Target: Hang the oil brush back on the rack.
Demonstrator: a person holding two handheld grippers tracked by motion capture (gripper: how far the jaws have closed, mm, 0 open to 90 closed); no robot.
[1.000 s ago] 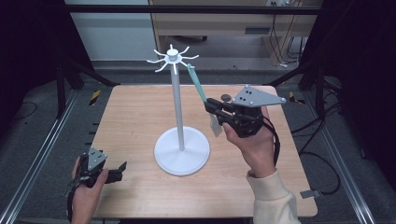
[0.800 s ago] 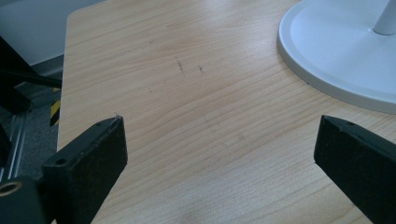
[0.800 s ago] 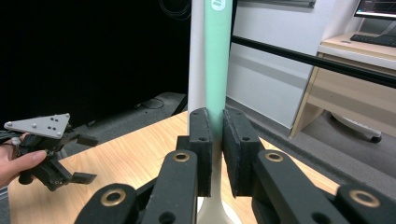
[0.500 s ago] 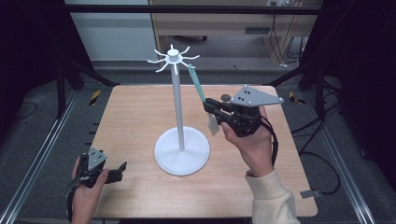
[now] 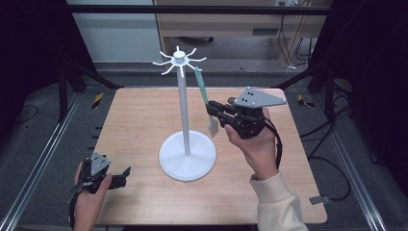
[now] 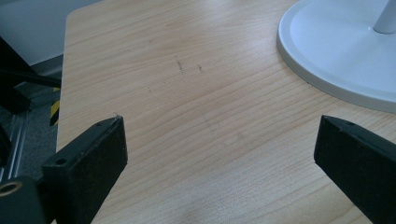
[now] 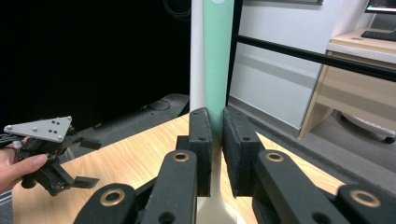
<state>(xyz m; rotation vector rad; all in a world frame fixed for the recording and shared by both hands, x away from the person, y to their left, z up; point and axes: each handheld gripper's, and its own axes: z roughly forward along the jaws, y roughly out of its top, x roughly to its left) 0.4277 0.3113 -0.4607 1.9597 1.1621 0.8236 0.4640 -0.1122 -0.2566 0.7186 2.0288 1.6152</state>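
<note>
Between the right gripper's (image 5: 215,109) narrowed jaws sits the green handle of a spatula (image 5: 204,96), which hangs from a hook of the white stand (image 5: 184,139) at the middle of the wooden table (image 5: 139,110). Near the front left corner, the left gripper (image 5: 126,172) rests wide open, holding nothing.

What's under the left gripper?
Bare wooden table between its open fingers; the white stand base lies ahead to one side. In the high view, the hand covers the table right below it.
</note>
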